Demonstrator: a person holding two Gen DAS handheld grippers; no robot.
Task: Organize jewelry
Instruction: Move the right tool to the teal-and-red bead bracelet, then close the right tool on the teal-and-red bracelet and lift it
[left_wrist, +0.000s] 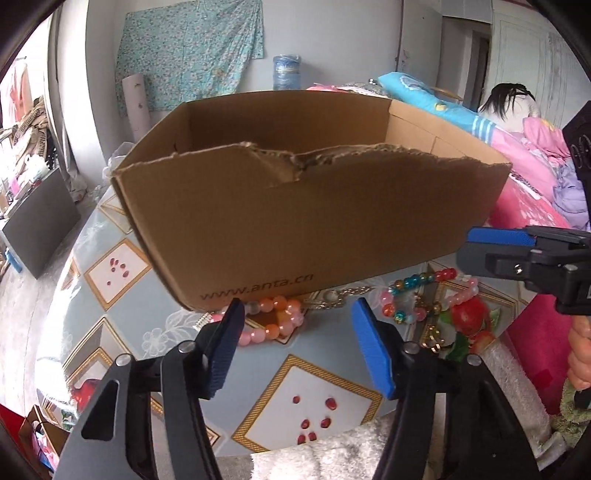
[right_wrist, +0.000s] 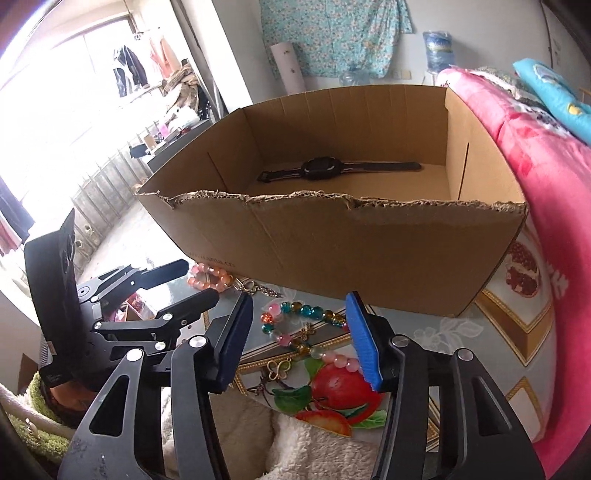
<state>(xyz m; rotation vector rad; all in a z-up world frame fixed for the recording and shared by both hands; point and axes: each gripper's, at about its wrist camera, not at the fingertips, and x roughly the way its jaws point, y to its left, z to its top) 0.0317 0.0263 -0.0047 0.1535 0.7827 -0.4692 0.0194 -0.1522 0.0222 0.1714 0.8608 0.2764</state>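
An open cardboard box (left_wrist: 295, 221) with a torn front rim stands on the patterned table (left_wrist: 314, 384). A black watch (right_wrist: 317, 170) lies on its floor. In front of the box lie a pink and orange bead bracelet (left_wrist: 280, 321), a multicoloured bead bracelet (right_wrist: 306, 314), a gold chain (left_wrist: 332, 297) and a gold butterfly charm (right_wrist: 277, 369). My left gripper (left_wrist: 298, 310) is open just short of the pink bracelet, its pads clear of it. My right gripper (right_wrist: 299, 301) is open over the multicoloured bracelet, holding nothing. Each gripper also shows in the other's view: the right gripper (left_wrist: 467, 249) and the left gripper (right_wrist: 201, 280).
A pink blanket (right_wrist: 517, 155) and blue bedding (left_wrist: 424, 96) crowd the box's right side. White fleece (right_wrist: 314, 443) covers the table's near edge. A small sparkling piece (left_wrist: 203, 320) lies left of the pink bracelet. The floor drops away on the left.
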